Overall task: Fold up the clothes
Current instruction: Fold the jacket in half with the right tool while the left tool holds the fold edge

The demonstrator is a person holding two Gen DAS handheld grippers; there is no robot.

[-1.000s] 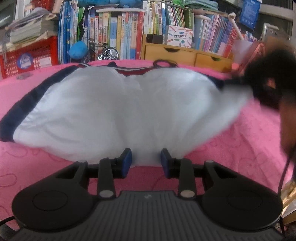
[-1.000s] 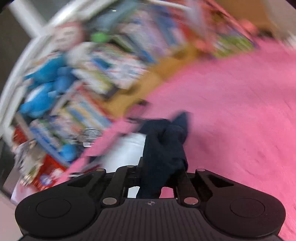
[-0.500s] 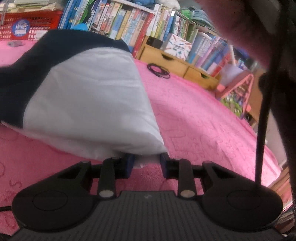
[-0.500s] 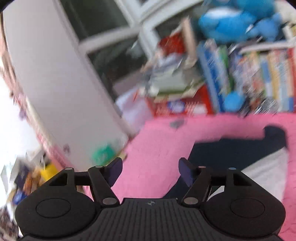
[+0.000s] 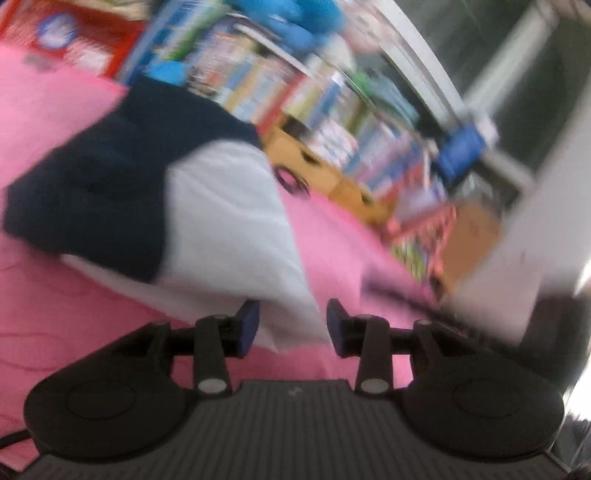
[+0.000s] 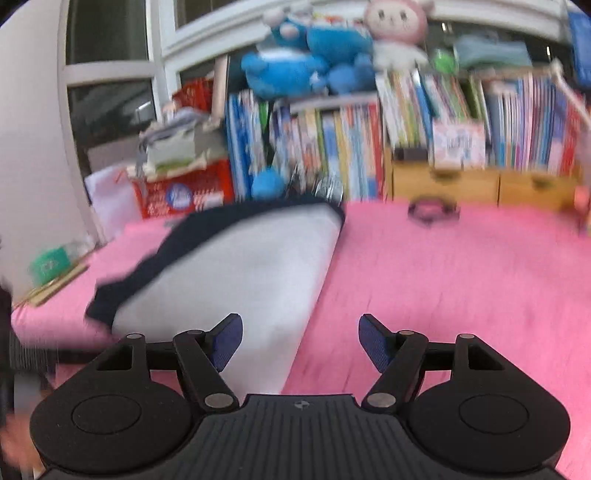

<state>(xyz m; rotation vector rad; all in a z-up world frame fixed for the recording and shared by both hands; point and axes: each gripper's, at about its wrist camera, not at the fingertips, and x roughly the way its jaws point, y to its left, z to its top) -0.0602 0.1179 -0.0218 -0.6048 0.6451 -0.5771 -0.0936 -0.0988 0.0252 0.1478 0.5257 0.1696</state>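
White shirt w/ navy sleeves (image 6: 236,266) lies folded on the pink blanket (image 6: 461,295), over toward the left side of the bed, navy sleeve part on top at the far-left end. In the left wrist view the same shirt (image 5: 229,229) runs diagonal, navy part upper left, white corner coming down toward the camera.

Left gripper (image 5: 291,325): jaws opening, part-way apart. The white corner of the shirt sits between the blue pads (image 5: 246,325), but the pads don't look pressed on it; there's a gap on the right side. View is blurry, so not 100% on the left pad touching cloth.

Right gripper (image 6: 298,341): jaws opening too, wide apart, holding nothing. Its left pad (image 6: 227,341) shows over the white edge of the shirt, right pad over bare blanket. The shirt's near edge runs between them, underneath.

Behind the bed: bookshelf (image 6: 369,147) packed w/ books, blue plush toys (image 6: 303,66) and a pink-white doll (image 6: 397,29) on top, wooden drawers (image 6: 480,184), red basket (image 6: 188,192). A black looped cord (image 6: 432,208) lies on the blanket near the drawers.
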